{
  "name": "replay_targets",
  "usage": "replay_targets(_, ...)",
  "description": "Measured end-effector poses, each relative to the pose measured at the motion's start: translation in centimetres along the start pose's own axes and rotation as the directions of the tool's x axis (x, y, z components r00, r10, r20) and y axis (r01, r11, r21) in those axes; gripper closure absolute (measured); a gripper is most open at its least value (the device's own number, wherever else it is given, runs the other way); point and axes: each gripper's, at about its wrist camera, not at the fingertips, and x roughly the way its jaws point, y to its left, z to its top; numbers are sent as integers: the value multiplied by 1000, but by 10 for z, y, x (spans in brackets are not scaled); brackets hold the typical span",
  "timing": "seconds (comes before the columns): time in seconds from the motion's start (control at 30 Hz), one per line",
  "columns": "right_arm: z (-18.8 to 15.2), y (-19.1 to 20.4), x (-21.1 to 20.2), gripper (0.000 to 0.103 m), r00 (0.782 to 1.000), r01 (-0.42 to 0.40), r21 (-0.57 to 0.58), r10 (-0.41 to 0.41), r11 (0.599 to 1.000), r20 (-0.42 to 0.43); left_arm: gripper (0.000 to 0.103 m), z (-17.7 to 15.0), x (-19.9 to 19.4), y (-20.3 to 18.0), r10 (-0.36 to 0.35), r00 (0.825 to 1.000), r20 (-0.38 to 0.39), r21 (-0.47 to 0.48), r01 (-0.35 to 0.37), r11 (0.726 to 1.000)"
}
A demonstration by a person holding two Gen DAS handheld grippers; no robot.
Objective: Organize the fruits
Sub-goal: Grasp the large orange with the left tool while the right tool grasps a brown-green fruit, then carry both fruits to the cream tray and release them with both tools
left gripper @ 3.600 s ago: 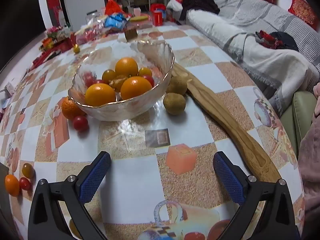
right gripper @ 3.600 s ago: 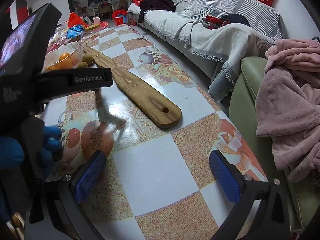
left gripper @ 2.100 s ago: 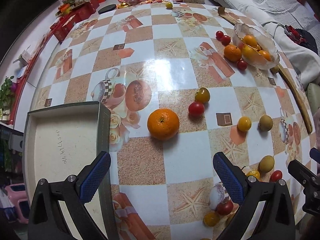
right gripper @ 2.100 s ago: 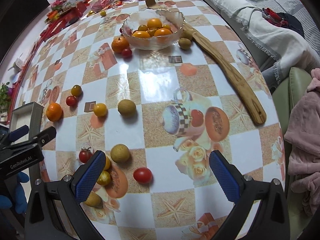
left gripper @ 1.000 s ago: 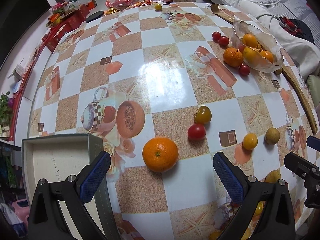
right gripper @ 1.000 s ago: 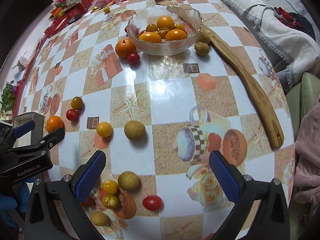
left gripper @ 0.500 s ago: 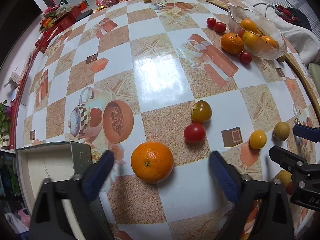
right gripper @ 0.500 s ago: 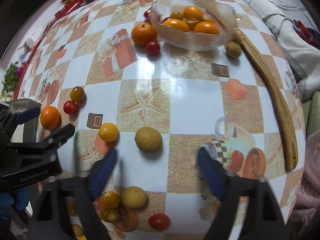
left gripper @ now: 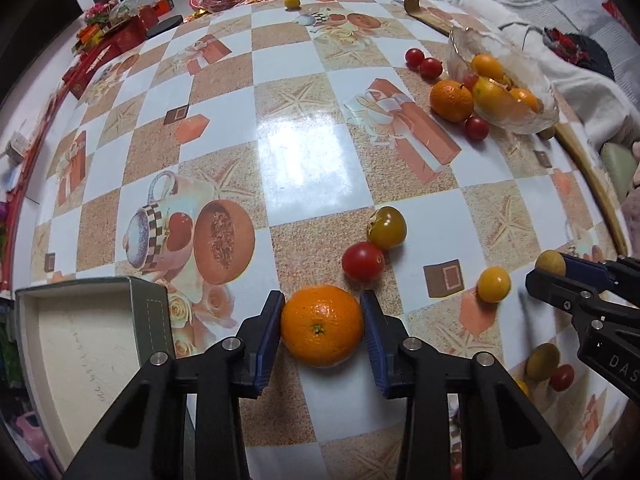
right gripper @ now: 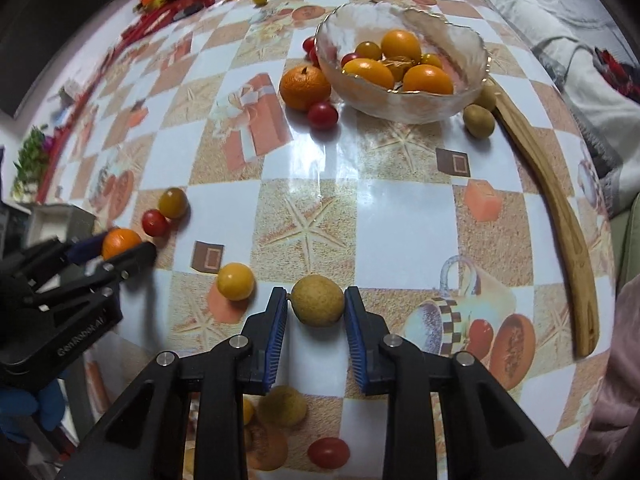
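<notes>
A large orange (left gripper: 321, 326) sits on the patterned table between the blue pads of my left gripper (left gripper: 321, 298). The jaws are closing and both pads touch its sides. In the right wrist view a small round brown fruit (right gripper: 317, 300) lies between the pads of my right gripper (right gripper: 316, 294), whose jaws are also closing against it. A glass bowl (right gripper: 400, 110) with oranges and small tomatoes stands at the far side. The left gripper (right gripper: 120, 252) shows at the left edge of the right wrist view with the orange.
Loose fruit lies around: a red tomato (left gripper: 363, 261), an olive tomato (left gripper: 387, 222), a yellow one (right gripper: 235, 281), an orange (right gripper: 305, 87) by the bowl. A grey open box (left gripper: 80, 340) sits near left. A long wooden paddle (right gripper: 560, 216) runs along the right edge.
Both pairs of jaws have come in from wide open, the left around the orange, the right around the brown fruit. Both grippers came closer to the table.
</notes>
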Motion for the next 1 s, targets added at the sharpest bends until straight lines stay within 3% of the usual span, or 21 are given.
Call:
replay_targets(0.27,-8,4,-25,71,997,-69,31,68,997,29,63,-14,-34,12,-26,999,39,-33,27,999)
replay_targets(0.47,-6,31,-35,71,994,-102,-1,102,995,26,63,-27,-59,39,-20,998,59,-82,24,996)
replay_targets(0.7,3,93,-34,71,986,-167,-87,169,982,12,63,-49,-70,98,65,996,54,-163,-55,985)
replay_targets(1.0,20,195,-6,71,956,-293,-172,286,941,-64,63,-72,-53,187,201,980,-13,-271,-197,942)
